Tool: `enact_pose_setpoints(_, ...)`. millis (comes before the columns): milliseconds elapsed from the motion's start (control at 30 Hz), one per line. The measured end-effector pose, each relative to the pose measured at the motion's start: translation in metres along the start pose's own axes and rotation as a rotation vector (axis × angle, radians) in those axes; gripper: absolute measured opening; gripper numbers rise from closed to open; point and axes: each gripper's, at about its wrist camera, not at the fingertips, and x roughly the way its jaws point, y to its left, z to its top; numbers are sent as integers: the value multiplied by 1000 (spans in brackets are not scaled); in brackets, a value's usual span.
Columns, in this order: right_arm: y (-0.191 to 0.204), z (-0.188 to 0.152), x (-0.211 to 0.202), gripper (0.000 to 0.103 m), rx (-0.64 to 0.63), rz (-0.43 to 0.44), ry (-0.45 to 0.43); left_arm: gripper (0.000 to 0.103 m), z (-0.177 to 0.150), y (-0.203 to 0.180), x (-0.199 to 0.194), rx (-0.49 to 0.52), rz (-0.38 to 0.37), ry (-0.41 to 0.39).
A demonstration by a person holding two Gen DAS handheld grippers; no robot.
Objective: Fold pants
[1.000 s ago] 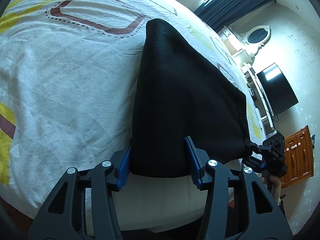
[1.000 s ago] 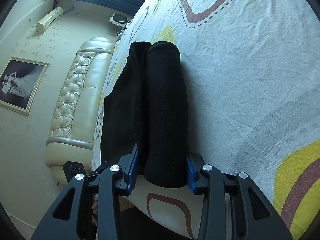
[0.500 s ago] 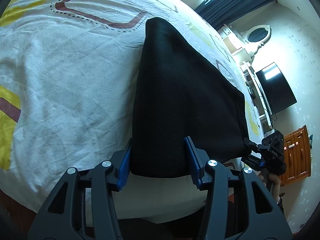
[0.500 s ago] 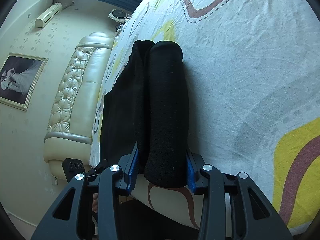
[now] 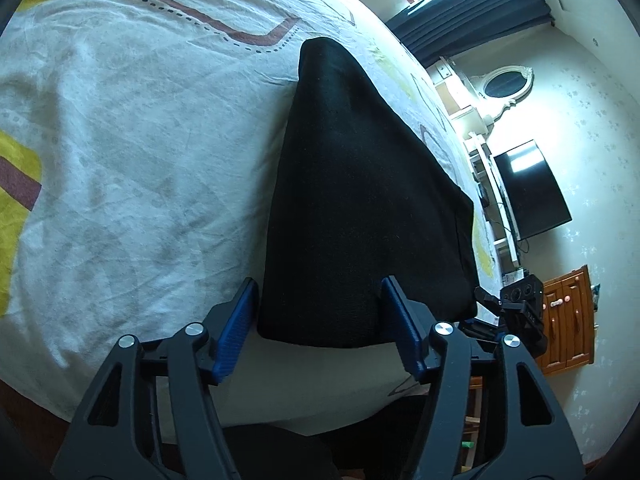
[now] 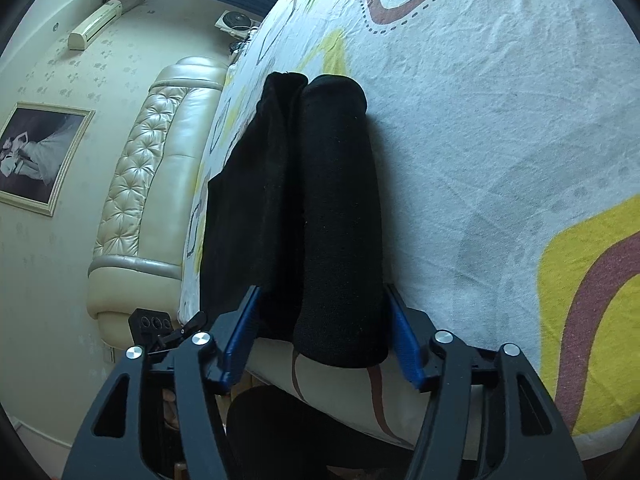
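A bed with a patterned white sheet carries the folded black pants at its near edge. Both the left tongs and right tongs are opening, pads off the cloth. Soft and light, the pants are best pinched at the near corners.

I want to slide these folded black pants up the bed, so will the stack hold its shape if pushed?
The black pants are probably floppy: soft knit, rounded fold edges. Pushed, the layers seen from the right wrist may slip apart, with the wrinkled bedsheet likely dragging on them. Both grippers' jaws are opening around them.
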Motion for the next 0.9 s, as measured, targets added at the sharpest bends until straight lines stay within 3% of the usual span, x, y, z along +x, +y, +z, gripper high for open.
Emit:
enact_pose_setpoints(67,1,2,-8,76,-7,13,6,68,-2,7,-12,3,-38,-26)
enact_pose_setpoints(267,0,24,-21,78,-48,10,-34,76,24,25,-34,19,-63,-81)
enact_pose_setpoints(467,-4,60,5,78,-47,19,-42,77,70,18,2,89,-61,-29)
enact_pose_setpoints(733,-9,97,32,78,-21,107,-42,77,113,19,54,-18,-156,30)
enact_pose_setpoints(767,-8,98,34,72,-25,99,-39,77,115,17,58,-11,-162,37)
enact_pose_setpoints(800,-7,97,37,64,-36,69,-35,76,116,14,60,9,-153,38)
enact_pose_setpoints(833,-6,95,40,52,-47,37,-22,65,116,11,63,36,-132,35)
enact_pose_setpoints(867,-4,94,42,49,-48,32,-20,45,115,6,66,75,-96,40)
enact_pose_setpoints(900,-6,91,41,48,-50,38,-32,40,114,2,70,116,-64,56)
